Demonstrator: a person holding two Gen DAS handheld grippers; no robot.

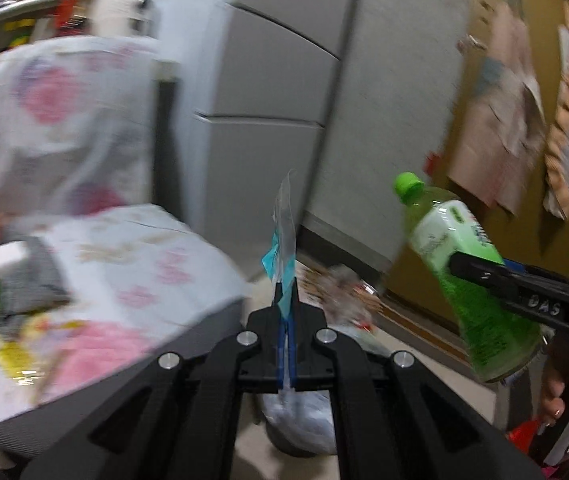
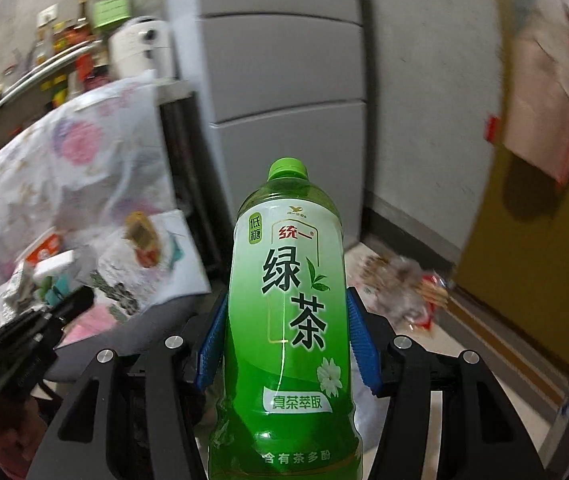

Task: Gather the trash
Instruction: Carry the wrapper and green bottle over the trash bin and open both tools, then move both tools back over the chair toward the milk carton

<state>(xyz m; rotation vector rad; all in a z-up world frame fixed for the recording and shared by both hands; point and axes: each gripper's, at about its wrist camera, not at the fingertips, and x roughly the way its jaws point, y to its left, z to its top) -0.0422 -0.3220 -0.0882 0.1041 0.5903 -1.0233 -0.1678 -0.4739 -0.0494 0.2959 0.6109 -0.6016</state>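
My left gripper point(image 1: 285, 296) is shut on a thin clear plastic wrapper point(image 1: 284, 224) with a teal patch; it sticks up from between the fingers. My right gripper point(image 2: 286, 332) is shut on a green tea bottle point(image 2: 288, 300) with a green cap, held upright between the blue pads point(image 2: 358, 340). The same bottle point(image 1: 460, 276) and right gripper point(image 1: 484, 272) show at the right of the left wrist view, held in the air. The left gripper shows as a dark shape at the lower left of the right wrist view point(image 2: 36, 328).
A table with a floral cloth point(image 1: 156, 264) holds boxes and clutter on the left. A grey fridge point(image 1: 268, 80) stands behind. A pile of wrappers point(image 2: 400, 288) lies on the floor by the yellow door point(image 2: 524, 272). A lined bin point(image 1: 300, 420) sits below my left gripper.
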